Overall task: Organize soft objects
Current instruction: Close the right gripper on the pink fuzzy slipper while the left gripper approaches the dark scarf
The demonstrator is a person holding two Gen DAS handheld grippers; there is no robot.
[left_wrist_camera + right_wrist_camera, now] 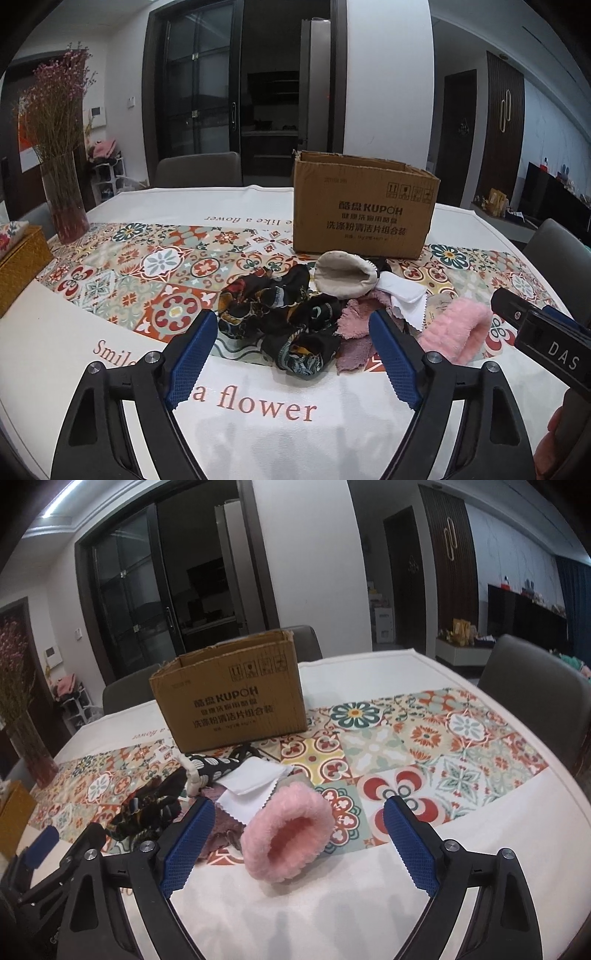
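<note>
Nothing looks sorted yet: the soft pile (314,306) lies mid-desk before the cardboard box (364,206). Both the left hand-held gripper (295,354) and right hand-held gripper (299,845) hang spread wide, holding nothing.

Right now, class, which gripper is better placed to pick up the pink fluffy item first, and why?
The right gripper: it is open, and the pink fluffy item lies between its fingers. The left gripper, also open, faces the dark patterned cloth instead.

Fluffy pink sock (286,827), matt corrugated cardboard box (364,208), smooth printed tablecloth (258,435), textured blue rubbery pads (192,360), glass vase (66,206)
</note>
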